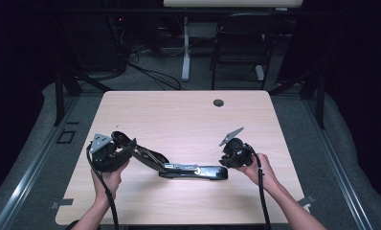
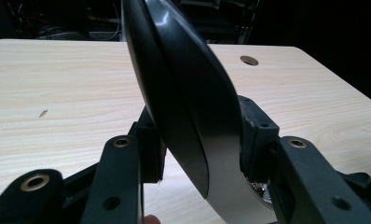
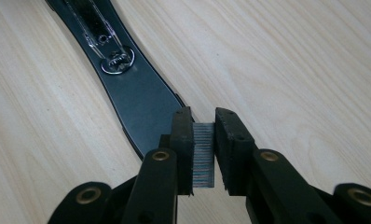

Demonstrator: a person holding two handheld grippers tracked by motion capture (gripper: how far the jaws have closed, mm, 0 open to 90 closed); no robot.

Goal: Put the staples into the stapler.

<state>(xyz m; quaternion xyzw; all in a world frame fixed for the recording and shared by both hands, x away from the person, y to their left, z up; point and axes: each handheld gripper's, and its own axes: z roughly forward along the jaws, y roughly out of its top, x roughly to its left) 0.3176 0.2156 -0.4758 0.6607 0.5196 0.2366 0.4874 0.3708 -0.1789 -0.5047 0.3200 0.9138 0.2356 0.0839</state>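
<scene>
Left claw point(image 2: 200, 154) clamps the opened stapler point(image 1: 179, 167); right claw point(image 3: 203, 156) pinches staples point(image 3: 203, 154).

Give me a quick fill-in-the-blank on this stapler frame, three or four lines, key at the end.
1. The left gripper is shut on the raised ____ of the opened stapler.
2. The right gripper holds a strip of ____ between its jaws.
3. The stapler's base lies flat on the ____ table.
4. In the high view, the right gripper sits at the ____ end of the stapler.

Missing words: top arm; staples; wooden; right
</scene>
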